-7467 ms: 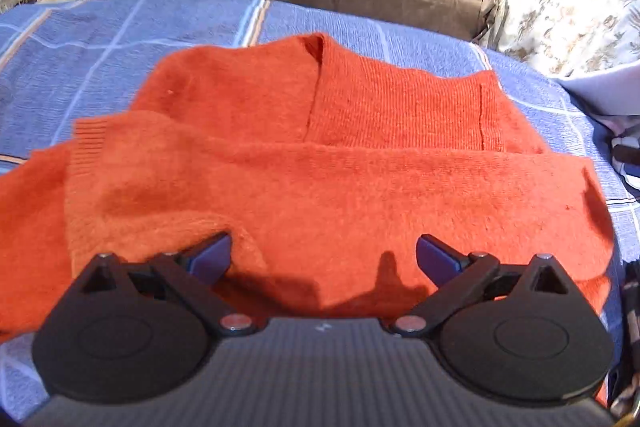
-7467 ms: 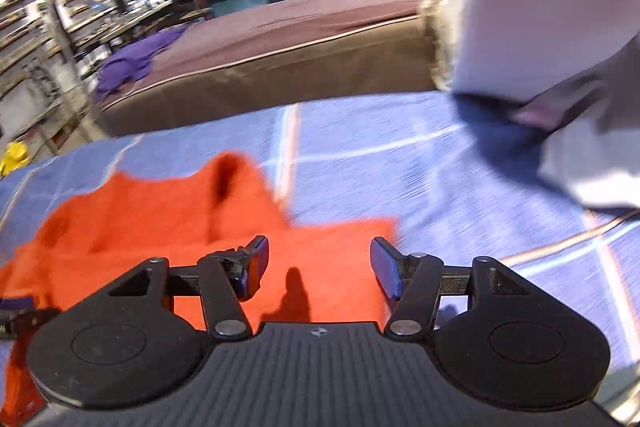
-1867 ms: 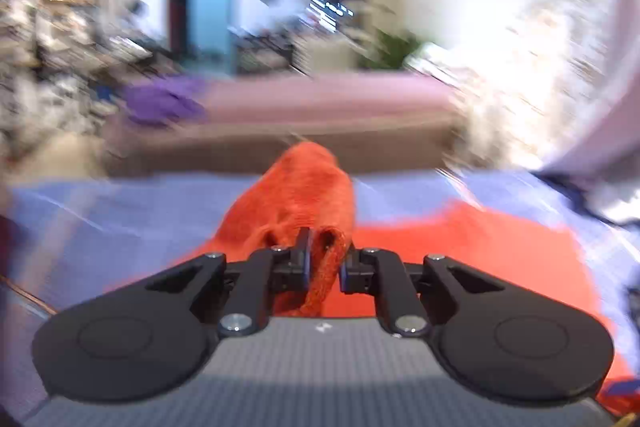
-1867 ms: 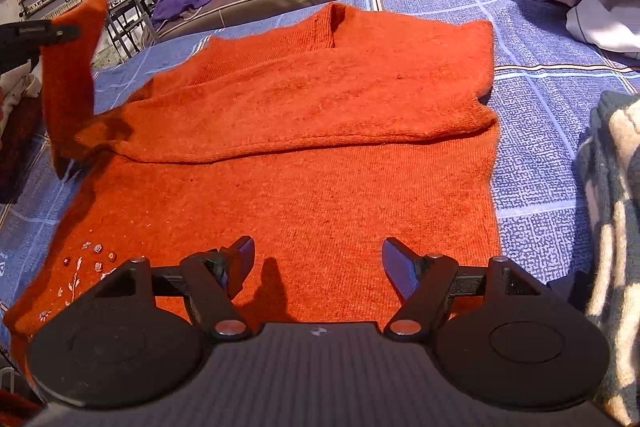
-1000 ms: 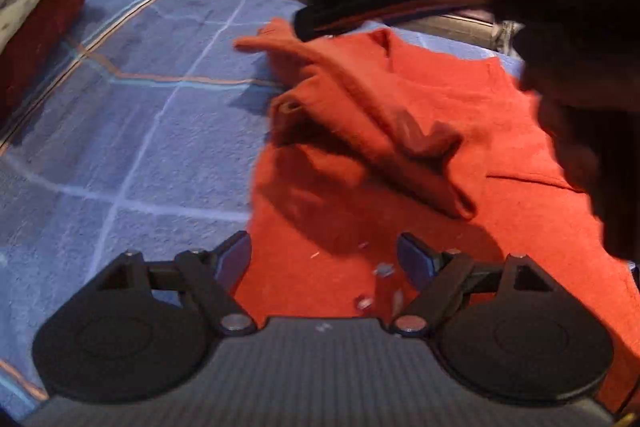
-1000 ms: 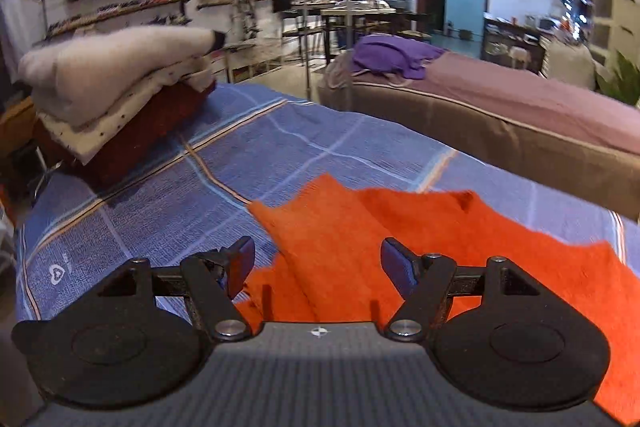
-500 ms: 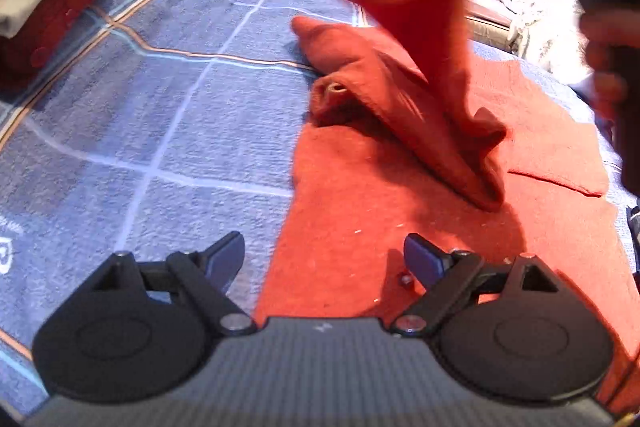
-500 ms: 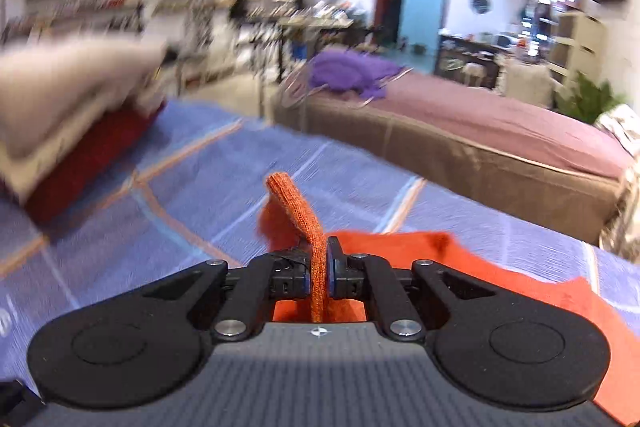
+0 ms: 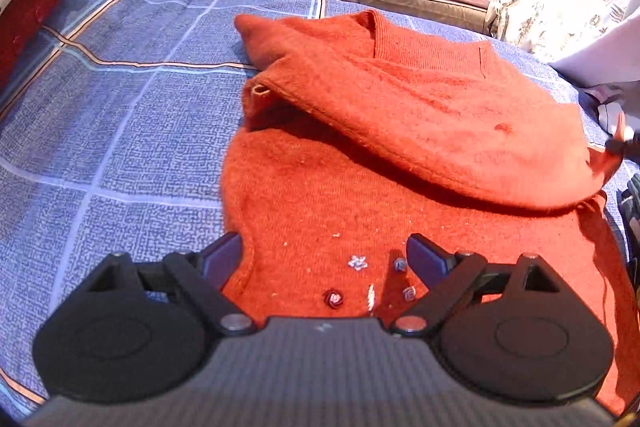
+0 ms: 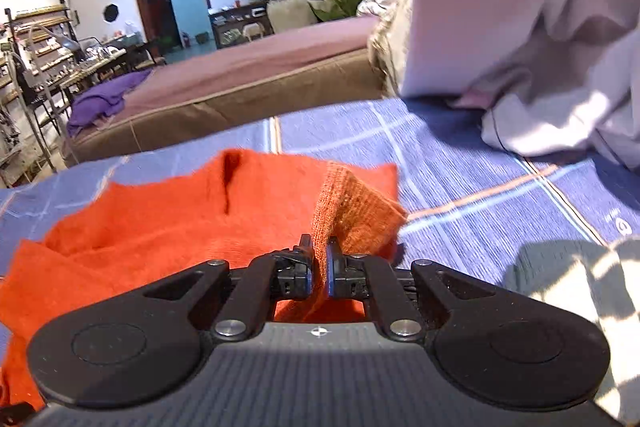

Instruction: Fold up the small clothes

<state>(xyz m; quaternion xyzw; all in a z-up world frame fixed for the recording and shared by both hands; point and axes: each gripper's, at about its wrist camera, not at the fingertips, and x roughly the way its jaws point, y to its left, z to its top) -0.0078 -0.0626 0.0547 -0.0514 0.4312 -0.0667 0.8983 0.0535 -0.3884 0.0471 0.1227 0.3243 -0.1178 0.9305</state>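
Blue checked bedspread (image 9: pixel 120 115) bore the orange sweater (image 9: pixel 400 163); right gripper (image 10: pixel 319 267) pinched its cuff, left gripper (image 9: pixel 324 255) gaped over the hem.

Our left hand-held gripper (image 9: pixel 324 251) sits low and level, fingers (image 9: pixel 222 253) spread wide with nothing between them. Our right hand-held gripper (image 10: pixel 319 267) has its fingers (image 10: pixel 304 273) pinched together on a fold of orange sweater (image 10: pixel 160 227) cuff.
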